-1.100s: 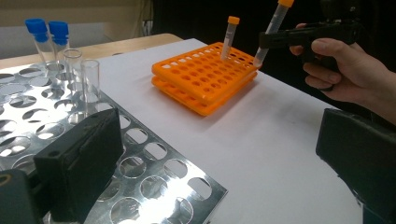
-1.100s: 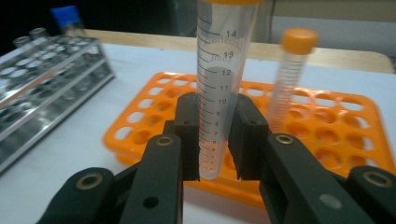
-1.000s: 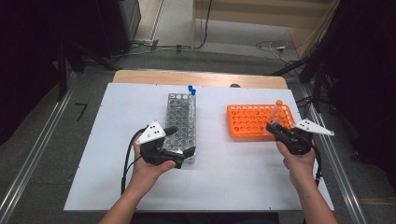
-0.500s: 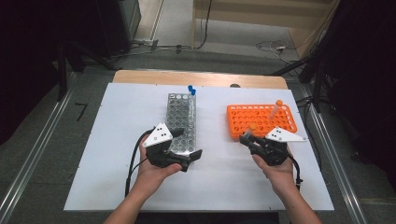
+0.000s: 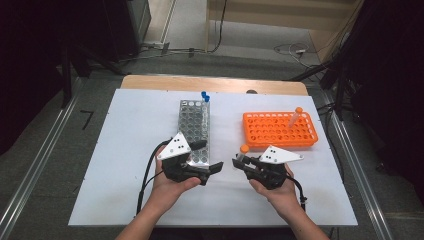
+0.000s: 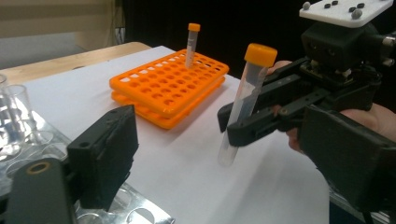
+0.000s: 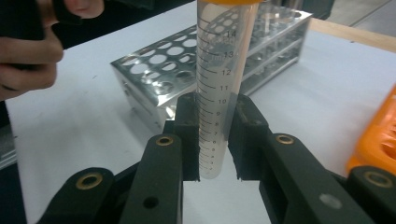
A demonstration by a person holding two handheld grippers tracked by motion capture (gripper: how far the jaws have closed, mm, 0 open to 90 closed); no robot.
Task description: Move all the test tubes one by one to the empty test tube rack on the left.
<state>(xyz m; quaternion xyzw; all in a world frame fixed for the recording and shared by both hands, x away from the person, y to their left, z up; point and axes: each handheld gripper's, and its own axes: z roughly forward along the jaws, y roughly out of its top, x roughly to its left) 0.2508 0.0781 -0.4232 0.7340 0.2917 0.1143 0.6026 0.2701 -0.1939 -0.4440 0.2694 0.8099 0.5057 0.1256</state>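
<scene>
On the white surface (image 5: 125,150), going left to right: one left gripper (image 5: 212,169), its fingers parted with nothing between them and just now closing somewhat, beside one silver metal perforated tube rack (image 5: 195,127) carrying two blue-capped tubes (image 5: 204,95) at its far end. One right gripper (image 5: 239,161), fingers clenched on one clear plastic orange-capped tube (image 6: 243,102), held upright above the surface between the racks. One orange plastic rack (image 5: 280,129) holds one further orange-capped tube (image 5: 296,116).

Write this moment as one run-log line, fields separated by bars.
right gripper: shut on orange-capped tube | left gripper: open, jaws just closing, nothing between | one tube in orange rack
</scene>
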